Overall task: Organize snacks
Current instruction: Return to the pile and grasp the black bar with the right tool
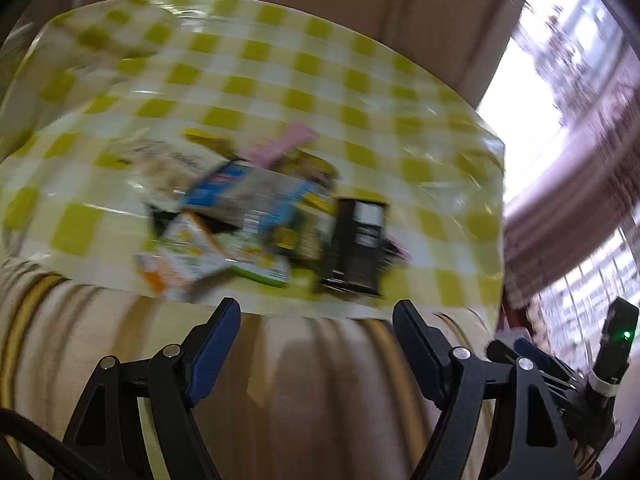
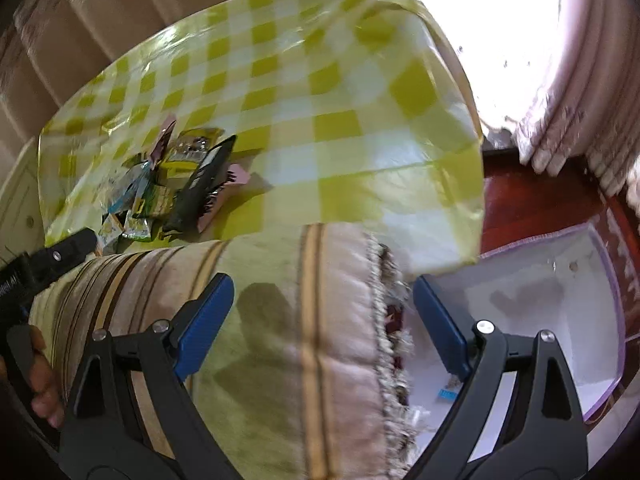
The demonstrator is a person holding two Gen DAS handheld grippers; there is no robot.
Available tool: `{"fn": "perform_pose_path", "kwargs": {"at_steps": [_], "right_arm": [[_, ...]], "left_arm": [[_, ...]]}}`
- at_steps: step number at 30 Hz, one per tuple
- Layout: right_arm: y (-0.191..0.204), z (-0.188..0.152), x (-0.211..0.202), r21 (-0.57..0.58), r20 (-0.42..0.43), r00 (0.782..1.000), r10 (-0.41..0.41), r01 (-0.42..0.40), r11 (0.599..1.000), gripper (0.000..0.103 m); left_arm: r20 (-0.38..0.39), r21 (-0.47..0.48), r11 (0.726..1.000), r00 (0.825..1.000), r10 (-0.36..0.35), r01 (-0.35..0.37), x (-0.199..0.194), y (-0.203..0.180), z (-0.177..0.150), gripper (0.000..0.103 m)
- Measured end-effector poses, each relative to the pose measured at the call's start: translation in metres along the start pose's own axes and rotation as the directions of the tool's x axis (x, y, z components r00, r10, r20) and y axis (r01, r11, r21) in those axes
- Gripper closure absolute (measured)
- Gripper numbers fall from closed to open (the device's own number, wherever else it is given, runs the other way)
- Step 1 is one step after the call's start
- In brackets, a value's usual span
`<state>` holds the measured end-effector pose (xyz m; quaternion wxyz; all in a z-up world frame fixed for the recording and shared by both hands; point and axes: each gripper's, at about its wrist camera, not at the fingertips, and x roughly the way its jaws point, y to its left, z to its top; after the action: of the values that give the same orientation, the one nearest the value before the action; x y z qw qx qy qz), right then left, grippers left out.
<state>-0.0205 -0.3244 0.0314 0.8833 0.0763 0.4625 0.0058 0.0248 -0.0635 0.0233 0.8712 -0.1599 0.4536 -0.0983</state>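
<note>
Both of my hand-held grippers are released, jaws wide and empty: the left hand-held gripper faces the snack pile, the right hand-held gripper hangs over a striped cushion beside a white bin. The snacks lie heaped on the yellow checked cloth covering the bench. I judge it best to take one top packet squarely by its edge, slowly. The pile is blurred: a blue packet, orange-and-white pouches, a black packet, pink wrappers.
</note>
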Motion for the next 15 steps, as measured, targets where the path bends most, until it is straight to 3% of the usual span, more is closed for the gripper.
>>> {"fn": "perform_pose_path", "kwargs": {"at_steps": [8,15], "right_arm": [[0.036,0.017,0.015,-0.040,0.005,1.000,0.029,-0.029,0.999,0.011],[0.074,0.036,0.032,-0.091,0.020,0.998,0.062,-0.060,0.994,0.011]], "left_arm": [[0.040,-0.115,0.991,0.997,0.066,-0.061,-0.008,0.065,0.016,0.026],[0.047,-0.167,0.983,0.996,0.082,-0.073,-0.005,0.093,0.025,0.027]]}}
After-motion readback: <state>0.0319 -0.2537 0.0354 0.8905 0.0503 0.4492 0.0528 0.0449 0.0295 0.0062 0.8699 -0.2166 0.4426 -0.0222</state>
